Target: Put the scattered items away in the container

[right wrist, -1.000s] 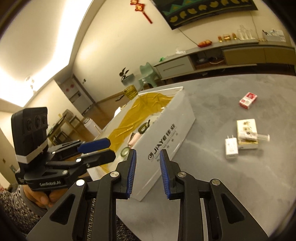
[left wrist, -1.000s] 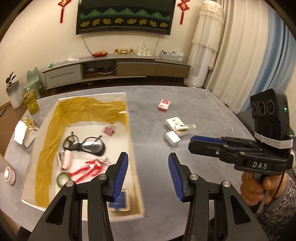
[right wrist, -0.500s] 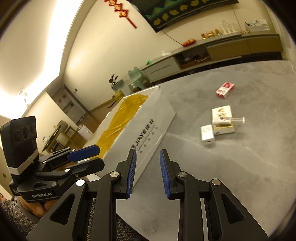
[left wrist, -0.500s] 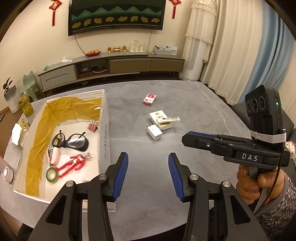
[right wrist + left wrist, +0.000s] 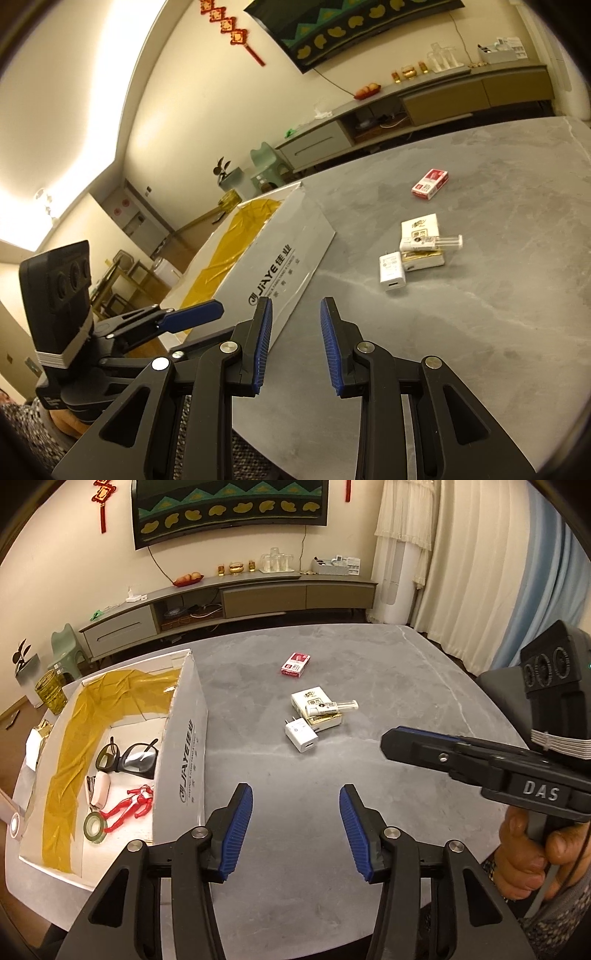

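The white cardboard box (image 5: pixel 186 753) at the bench's (image 5: pixel 388 686) left side already held glasses (image 5: pixel 127 758), a red figure (image 5: pixel 129 806) and a tape roll (image 5: pixel 94 825). Well apart on the bench lay a red packet (image 5: pixel 295 664), a white charger (image 5: pixel 301 734) and a cream box (image 5: pixel 316 709) with a small tube (image 5: pixel 330 708) on top. Left gripper (image 5: pixel 295 830) and right gripper (image 5: pixel 295 347) hovered with jaws open, empty; roughly half seemed done.
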Demonstrator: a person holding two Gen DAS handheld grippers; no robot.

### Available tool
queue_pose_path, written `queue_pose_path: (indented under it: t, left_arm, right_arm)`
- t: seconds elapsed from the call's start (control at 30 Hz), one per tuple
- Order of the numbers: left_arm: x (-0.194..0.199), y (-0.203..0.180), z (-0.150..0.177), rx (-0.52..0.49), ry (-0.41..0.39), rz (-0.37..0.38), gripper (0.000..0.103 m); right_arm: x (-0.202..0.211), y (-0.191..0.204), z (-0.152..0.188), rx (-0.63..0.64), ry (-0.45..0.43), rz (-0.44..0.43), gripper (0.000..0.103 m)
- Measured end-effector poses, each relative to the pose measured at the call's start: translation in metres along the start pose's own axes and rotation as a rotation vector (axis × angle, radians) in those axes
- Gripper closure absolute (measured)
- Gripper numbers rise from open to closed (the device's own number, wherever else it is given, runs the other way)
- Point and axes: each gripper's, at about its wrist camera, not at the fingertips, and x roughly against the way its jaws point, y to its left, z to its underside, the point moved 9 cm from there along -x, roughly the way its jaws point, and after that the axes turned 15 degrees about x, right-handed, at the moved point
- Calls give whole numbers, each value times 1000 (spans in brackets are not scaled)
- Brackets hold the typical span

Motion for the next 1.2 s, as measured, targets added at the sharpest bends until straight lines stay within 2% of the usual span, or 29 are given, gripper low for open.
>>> queue_pose_path:
  t: [0.33,0.67,1.2]
  left_arm:
    - [-26,-16,3,17,38,17,49]
    - [-65,-27,-4,86,92,85,48]
    - [-125,-22,-21,127,113,104,46]
  right_arm:
    - [16,-18,2,-14,-10,42,73]
    - [15,-60,5,-61,10,137,73]
    - [-22,-112,5,-98,80,225,73]
